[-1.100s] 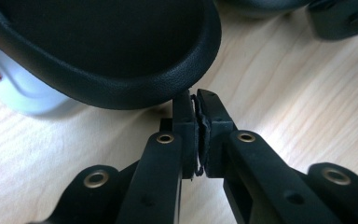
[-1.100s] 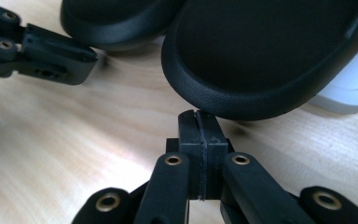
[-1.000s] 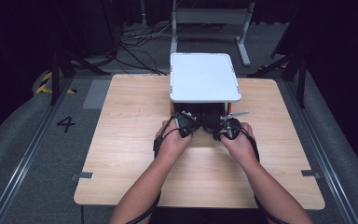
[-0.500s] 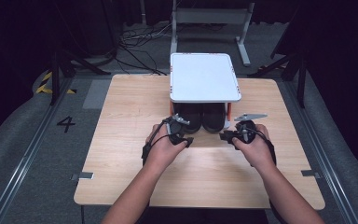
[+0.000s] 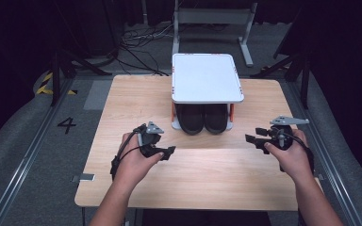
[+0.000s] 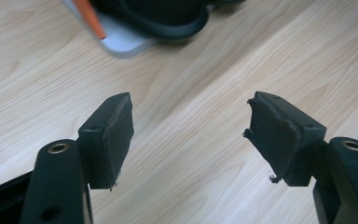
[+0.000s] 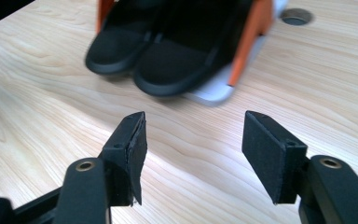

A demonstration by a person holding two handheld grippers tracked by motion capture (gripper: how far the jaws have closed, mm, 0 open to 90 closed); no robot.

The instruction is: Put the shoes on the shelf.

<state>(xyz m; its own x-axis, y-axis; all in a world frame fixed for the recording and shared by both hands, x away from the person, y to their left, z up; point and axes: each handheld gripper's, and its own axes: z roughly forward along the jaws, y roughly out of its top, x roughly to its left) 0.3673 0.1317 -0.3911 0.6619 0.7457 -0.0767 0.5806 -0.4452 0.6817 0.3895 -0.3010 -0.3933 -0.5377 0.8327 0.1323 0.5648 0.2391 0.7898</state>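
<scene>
Your wooden table [image 5: 122, 101] carries a small two-level rack [image 5: 206, 77] at the middle of its far half: a white flat top with rounded corners, orange posts [image 7: 251, 32] at the corners, and a pale base plate that lies on the wood. On the lower level, under the white top, stands a pair of black shoes [image 5: 202, 118], side by side and touching, with the rounded toes pointing toward you and reaching a little past the front edge of the base. The shoes look matte black all over, with a thick smooth sole rim; finer detail is blurred. Your left gripper [image 5: 162, 153] is over the bare table to the left of the rack and nearer to you, and its jaws stand well apart with nothing between them. Your right gripper [image 5: 256, 137] is at the right side, apart from the rack, and its jaws are also spread and hold nothing.
</scene>
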